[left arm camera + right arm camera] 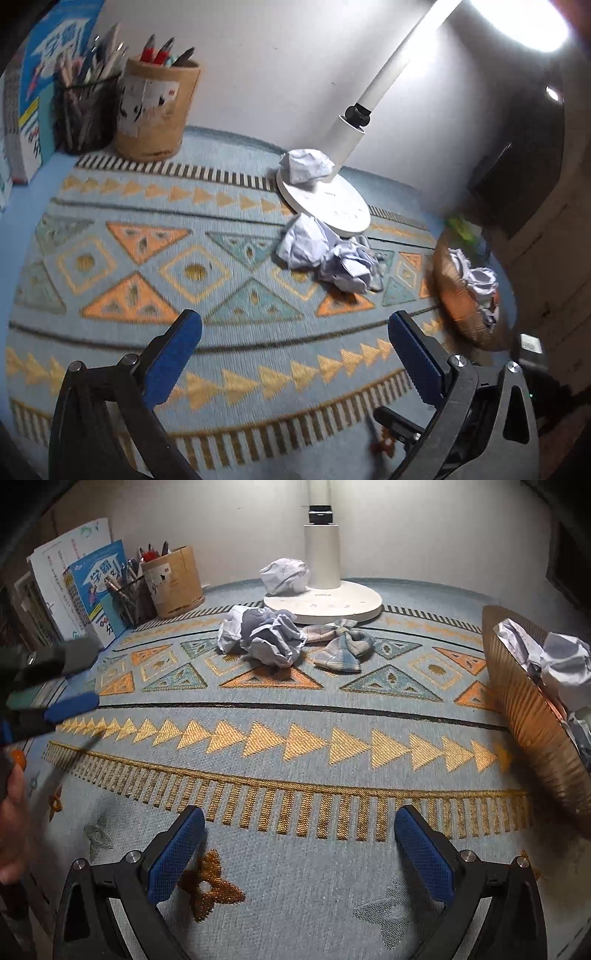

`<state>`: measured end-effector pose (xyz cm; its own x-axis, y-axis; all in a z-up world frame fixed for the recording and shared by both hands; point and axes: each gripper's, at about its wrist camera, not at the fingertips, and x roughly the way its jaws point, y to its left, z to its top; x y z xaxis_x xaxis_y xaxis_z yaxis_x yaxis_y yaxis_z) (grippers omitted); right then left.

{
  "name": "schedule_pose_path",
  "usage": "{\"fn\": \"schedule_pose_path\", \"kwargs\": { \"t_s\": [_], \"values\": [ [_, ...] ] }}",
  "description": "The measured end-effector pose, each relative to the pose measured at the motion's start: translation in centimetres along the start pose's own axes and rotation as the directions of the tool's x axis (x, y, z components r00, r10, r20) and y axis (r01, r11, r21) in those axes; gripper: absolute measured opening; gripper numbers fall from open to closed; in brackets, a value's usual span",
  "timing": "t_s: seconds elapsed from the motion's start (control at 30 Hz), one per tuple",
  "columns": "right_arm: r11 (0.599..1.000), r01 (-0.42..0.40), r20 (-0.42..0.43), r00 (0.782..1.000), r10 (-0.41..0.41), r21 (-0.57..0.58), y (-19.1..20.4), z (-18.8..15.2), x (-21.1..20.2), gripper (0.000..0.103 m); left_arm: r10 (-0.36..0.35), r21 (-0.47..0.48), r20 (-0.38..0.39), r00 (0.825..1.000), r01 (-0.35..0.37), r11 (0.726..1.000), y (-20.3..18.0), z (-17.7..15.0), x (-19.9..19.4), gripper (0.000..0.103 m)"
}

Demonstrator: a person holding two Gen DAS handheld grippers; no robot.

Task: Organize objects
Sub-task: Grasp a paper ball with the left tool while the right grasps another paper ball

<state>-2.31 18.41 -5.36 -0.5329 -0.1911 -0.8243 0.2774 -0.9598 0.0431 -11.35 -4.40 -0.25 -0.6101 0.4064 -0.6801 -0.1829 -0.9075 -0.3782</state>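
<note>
Both grippers, left gripper [295, 350] and right gripper [301, 843], hover with fingers spread, empty. Best approach: centre on the crumpled paper [275, 640] beside the lamp base [323, 603], pinch, carry to the basket [532, 716].

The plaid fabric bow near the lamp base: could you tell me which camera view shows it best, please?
The right wrist view: the plaid fabric bow lies in full sight on the mat, just in front of the lamp base. In the left wrist view the crumpled paper balls hide nearly all of it.

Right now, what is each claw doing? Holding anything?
Left gripper: open, holding nothing.
Right gripper: open, holding nothing.
</note>
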Motion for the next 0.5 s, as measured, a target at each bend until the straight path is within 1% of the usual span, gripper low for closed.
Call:
{"fn": "schedule_pose_path", "kwargs": {
  "t_s": [0.07, 0.1, 0.17, 0.2, 0.23, 0.27, 0.3, 0.33, 0.37, 0.43, 0.5],
  "values": [
    [1.0, -0.006, -0.008, 1.0, 0.006, -0.026, 0.6, 1.4, 0.4, 0.103, 0.066, 0.135, -0.003, 0.998, -0.065, 0.989, -0.7, 1.5, 1.9, 0.1],
    [1.0, -0.016, 0.002, 1.0, 0.016, -0.026, 0.8, 2.2, 0.5, 0.103, 0.085, 0.186, -0.007, 0.996, -0.082, 0.979, -0.8, 1.9, 2.8, 0.1],
    [0.998, -0.052, 0.034, 0.998, 0.053, -0.032, 1.2, 4.0, 0.4, 0.103, 0.081, 0.261, -0.033, 0.996, -0.069, 0.963, -0.9, 2.5, 4.4, 0.099],
    [0.998, -0.056, 0.048, 0.997, 0.058, -0.043, 1.3, 4.8, 0.5, 0.103, 0.078, 0.296, -0.044, 0.996, -0.061, 0.953, -1.0, 2.6, 5.1, 0.099],
    [0.997, -0.044, 0.059, 0.997, 0.048, -0.059, 1.4, 5.6, 0.8, 0.103, 0.083, 0.329, -0.043, 0.996, -0.064, 0.942, -1.1, 2.7, 5.6, 0.099],
    [0.997, -0.03, 0.068, 0.997, 0.036, -0.074, 1.5, 6.3, 1.2, 0.1, 0.088, 0.361, -0.036, 0.995, -0.069, 0.93, -1.2, 2.9, 6.2, 0.098],
    [0.996, -0.028, 0.08, 0.996, 0.034, -0.084, 1.5, 6.9, 1.6, 0.096, 0.088, 0.384, -0.034, 0.996, -0.068, 0.921, -1.3, 3.2, 6.8, 0.096],
    [0.995, -0.037, 0.086, 0.995, 0.045, -0.091, 1.4, 7.4, 2.0, 0.087, 0.085, 0.398, -0.041, 0.996, -0.062, 0.915, -1.3, 3.5, 7.4, 0.095],
    [0.994, -0.051, 0.08, 0.995, 0.059, -0.098, 1.4, 8.0, 2.7, 0.083, 0.086, 0.402, -0.05, 0.995, -0.058, 0.914, -1.3, 3.8, 8.0, 0.09],
    [0.993, -0.047, 0.063, 0.997, 0.054, -0.109, 1.5, 8.9, 4.3, 0.081, 0.081, 0.4, -0.072, 0.994, -0.046, 0.915, -1.2, 4.4, 9.3, 0.089],
    [0.992, -0.017, 0.071, 0.997, 0.026, -0.127, 1.6, 9.6, 5.6, 0.081, 0.054, 0.397, -0.094, 0.994, -0.012, 0.918, -1.3, 4.6, 10.2, 0.089]
  ]
}}
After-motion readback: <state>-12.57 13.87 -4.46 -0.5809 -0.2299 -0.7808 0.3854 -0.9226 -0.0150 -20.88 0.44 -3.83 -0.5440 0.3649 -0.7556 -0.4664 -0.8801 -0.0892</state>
